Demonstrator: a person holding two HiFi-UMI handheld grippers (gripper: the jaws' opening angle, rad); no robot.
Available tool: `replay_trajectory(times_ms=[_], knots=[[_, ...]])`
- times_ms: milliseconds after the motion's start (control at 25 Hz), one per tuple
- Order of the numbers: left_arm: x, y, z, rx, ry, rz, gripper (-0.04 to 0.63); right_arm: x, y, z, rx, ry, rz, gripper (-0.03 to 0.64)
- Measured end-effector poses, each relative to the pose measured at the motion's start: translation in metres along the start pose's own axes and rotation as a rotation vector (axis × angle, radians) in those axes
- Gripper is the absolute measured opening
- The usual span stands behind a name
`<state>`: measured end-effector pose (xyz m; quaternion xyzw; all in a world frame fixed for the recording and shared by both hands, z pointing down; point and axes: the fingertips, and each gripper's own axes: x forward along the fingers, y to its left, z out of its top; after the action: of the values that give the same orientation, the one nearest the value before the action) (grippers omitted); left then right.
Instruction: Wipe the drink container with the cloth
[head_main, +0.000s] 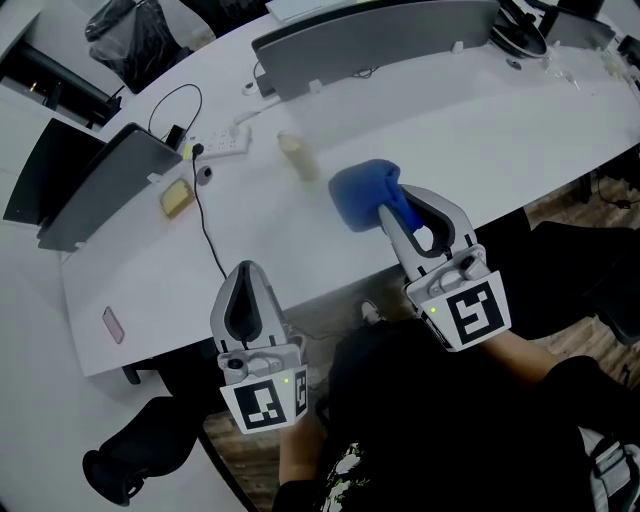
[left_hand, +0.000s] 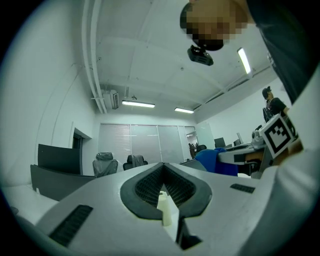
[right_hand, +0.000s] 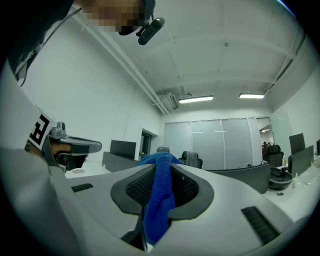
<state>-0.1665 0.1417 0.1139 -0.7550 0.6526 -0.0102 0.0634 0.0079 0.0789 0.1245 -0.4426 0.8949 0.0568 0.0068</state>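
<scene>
Right gripper (head_main: 388, 212) clamped on cloth (head_main: 360, 192); left gripper (head_main: 246, 272) closed.
One cloth, partly hidden in jaws; one container (head_main: 297, 156), blurry, on table (head_main: 480, 120).

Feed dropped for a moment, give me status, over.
Left gripper jaws shut, empty. Right gripper shut on blue cloth. Drink container on table, untouched, ahead-left of the cloth. Nothing between them.

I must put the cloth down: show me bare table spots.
Bare: the table between black cable and blue cloth; also between the cable and pink item. Crowded: around power strip and drink container.
</scene>
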Motion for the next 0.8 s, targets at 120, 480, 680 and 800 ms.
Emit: replay_trajectory(times_ms=[120, 480, 680, 800], knots=[[0.008, 0.015, -0.006, -0.001, -0.004, -0.011, 0.005, 0.012, -0.002, -0.003, -0.013, -0.002, -0.026, 0.072], [0.028, 0.040, -0.018, 0.003, -0.006, -0.069, 0.003, 0.030, -0.003, -0.013, -0.030, 0.010, -0.100, 0.072], [0.036, 0.042, -0.024, -0.014, -0.016, -0.101, 0.005, 0.032, 0.000, -0.013, -0.049, 0.016, -0.120, 0.072], [0.036, 0.041, -0.027, -0.030, -0.018, -0.114, 0.005, 0.030, 0.003, -0.012, -0.061, 0.028, -0.123, 0.072]])
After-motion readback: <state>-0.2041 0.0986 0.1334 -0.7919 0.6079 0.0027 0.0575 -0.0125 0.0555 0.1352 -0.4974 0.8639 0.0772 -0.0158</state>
